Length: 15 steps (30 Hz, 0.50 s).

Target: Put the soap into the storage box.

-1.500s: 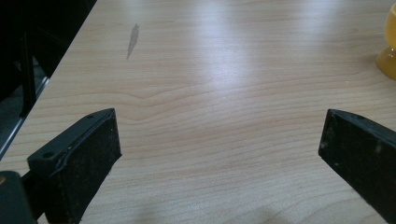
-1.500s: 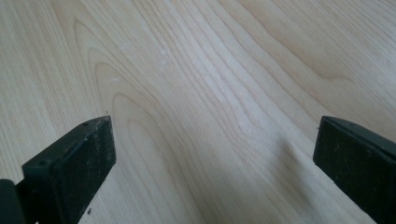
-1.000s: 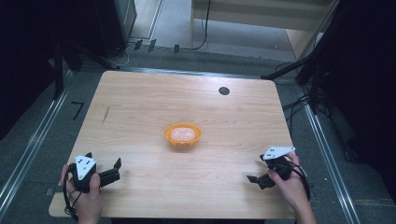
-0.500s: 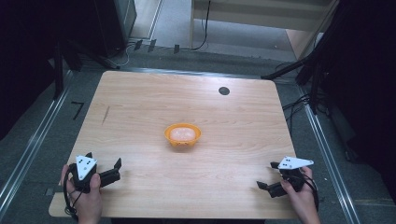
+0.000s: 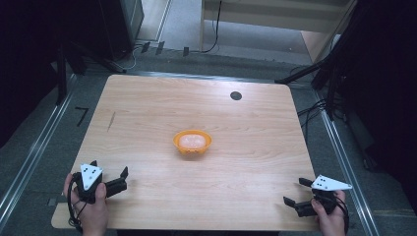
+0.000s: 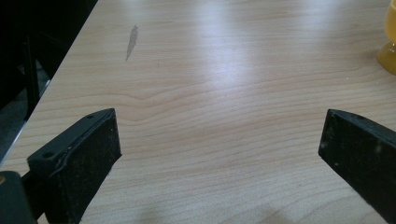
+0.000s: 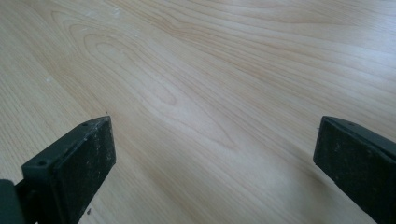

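Observation:
An orange bowl (image 5: 193, 142) with something pale inside stands at the middle of the wooden table (image 5: 246, 128). Its edge also peeks in at the right of the left gripper view as the orange bowl (image 6: 390, 51). My left gripper (image 5: 109, 168) rests near the front left corner, held by a hand, and points toward the bowl. Its jaws stand wide apart over bare wood, left gripper (image 6: 219, 140). My right gripper (image 5: 295, 191) sits at the front right corner, close to the table's edge. It is open too, with nothing between the jaws, right gripper (image 7: 215, 149).
A small black round disc (image 5: 236, 96) lies near the far edge of the table. A dark streak (image 5: 112, 120) marks the wood at the left, also seen as the streak (image 6: 131, 42). Metal rails and cables run along the floor beside the table.
My right gripper has drawn back and to the right, toward the front right corner. The left gripper and the bowl have stayed in place.

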{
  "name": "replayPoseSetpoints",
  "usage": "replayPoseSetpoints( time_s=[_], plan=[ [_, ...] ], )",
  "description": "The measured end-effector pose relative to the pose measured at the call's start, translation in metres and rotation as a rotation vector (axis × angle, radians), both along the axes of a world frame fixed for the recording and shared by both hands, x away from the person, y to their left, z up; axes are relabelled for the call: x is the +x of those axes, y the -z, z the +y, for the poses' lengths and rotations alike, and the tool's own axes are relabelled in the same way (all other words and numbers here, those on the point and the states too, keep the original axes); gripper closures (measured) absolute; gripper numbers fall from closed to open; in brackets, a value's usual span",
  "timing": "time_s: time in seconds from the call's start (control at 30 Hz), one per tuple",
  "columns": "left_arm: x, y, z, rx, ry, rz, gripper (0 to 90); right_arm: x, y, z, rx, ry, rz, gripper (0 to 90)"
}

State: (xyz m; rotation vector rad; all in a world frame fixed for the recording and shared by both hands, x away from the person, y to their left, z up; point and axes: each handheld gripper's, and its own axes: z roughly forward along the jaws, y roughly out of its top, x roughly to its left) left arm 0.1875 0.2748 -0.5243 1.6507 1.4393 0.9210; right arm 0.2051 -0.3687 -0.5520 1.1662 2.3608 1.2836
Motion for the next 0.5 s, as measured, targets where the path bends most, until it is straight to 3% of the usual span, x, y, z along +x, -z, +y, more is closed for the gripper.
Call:
replayPoseSetpoints(
  time_s=[0.13, 0.33, 0.5],
  plan=[
    [0.0, 0.0, 0.0, 0.003, 0.002, -0.001, 0.0, -0.007, 0.0, -0.008, 0.015, 0.029, -0.018, 0.0],
    [0.0, 0.0, 0.0, -0.004, 0.006, 0.004, 0.0, -0.011, 0.0, -0.018, 0.078, 0.092, -0.051, 0.0],
    [0.001, 0.0, 0.0, 0.003, 0.014, 0.017, 0.0, -0.014, 0.0, -0.018, 0.103, 0.093, -0.073, 0.0]
  ],
)
